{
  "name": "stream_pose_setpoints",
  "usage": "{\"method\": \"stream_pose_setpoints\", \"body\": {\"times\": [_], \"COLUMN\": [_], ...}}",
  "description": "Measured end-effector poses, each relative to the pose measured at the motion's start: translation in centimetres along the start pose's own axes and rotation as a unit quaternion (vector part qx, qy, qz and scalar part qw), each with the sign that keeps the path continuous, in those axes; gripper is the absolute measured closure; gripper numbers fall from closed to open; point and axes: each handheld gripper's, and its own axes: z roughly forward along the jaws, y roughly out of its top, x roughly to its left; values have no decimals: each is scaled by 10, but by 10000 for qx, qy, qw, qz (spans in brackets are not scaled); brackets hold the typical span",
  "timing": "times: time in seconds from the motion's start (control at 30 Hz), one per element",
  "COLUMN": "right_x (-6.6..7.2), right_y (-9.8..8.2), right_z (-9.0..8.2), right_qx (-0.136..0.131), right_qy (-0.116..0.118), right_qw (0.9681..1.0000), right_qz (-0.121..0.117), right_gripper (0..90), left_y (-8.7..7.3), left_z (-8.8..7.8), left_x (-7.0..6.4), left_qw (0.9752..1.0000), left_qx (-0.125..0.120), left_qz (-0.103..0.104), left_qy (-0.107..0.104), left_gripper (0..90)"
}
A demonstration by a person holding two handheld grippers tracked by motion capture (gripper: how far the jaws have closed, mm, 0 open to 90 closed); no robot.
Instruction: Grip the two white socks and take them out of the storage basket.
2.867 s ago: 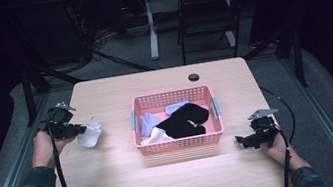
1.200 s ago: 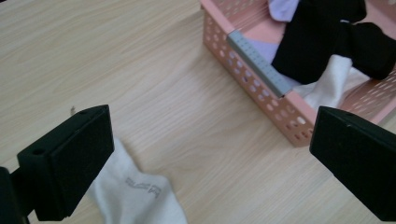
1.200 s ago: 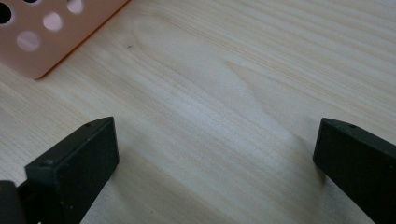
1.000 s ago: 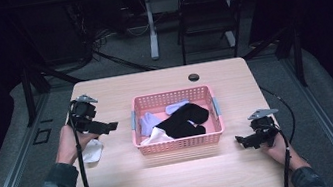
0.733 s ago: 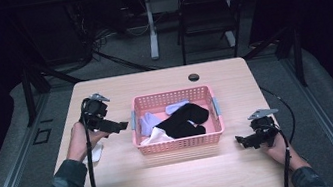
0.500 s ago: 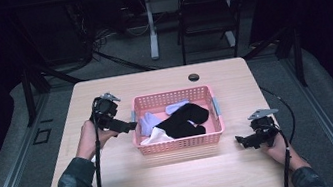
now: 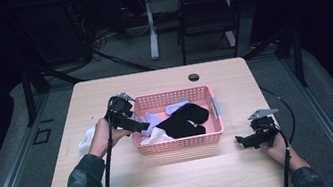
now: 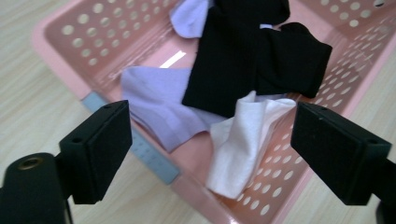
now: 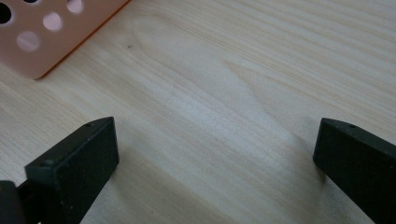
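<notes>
Tool (image 8: 205,154) over crumpled white cloth (image 8: 243,140)

In the high view, the left hand (image 7: 102,137) covers most of the white cloth (image 7: 85,139) lying on the table left of the basket (image 7: 181,143); its full outline cannot be determined. The left gripper (image 7: 142,126) reaches over the basket's left rim, hiding part of the lavender sock (image 7: 149,122). In the left gripper view, the basket is cut off by the top and right edges, and the black sock (image 8: 254,51) overlies the lavender sock and the white sock (image 8: 243,140). In the right gripper view, 1 basket corner (image 9: 42,32) shows, cut off by the top-left edge.
</notes>
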Motion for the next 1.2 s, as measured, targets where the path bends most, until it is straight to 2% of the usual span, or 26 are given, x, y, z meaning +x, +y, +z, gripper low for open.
{"method": "stream_pose_setpoints", "body": {"times": [0.2,0.5,0.6,0.63,0.7,0.8,0.9,1.1,1.2], "right_x": [0,0,0,0,0,0,0,0,0], "right_y": [0,0,0,0,0,0,0,0,0], "right_z": [0,0,0,0,0,0,0,0,0], "right_qx": [7,-3,-5,-4,-7,-6,-5,-6,-6], "right_qy": [7,4,8,4,10,10,8,11,13], "right_qw": [10000,10000,10000,10000,10000,10000,10000,10000,10000], "right_qz": [2,2,3,2,5,5,2,3,3], "right_gripper": [0,0,0,0,0,0,0,0,0], "left_y": [6,10,9,9,9,6,3,2,2], "left_z": [20,40,44,46,48,52,58,58,55], "left_x": [-10,-16,-16,-16,-16,-20,-21,-23,-23], "left_qw": [9995,9970,9963,9959,9957,9951,9942,9946,9949], "left_qx": [302,725,785,841,885,980,1065,1024,975], "left_qz": [93,-34,-62,-73,-72,38,22,135,213], "left_qy": [-79,-265,-343,-314,-263,-115,-154,-108,-143], "left_gripper": [184,298,343,362,409,493,572,772,838]}}
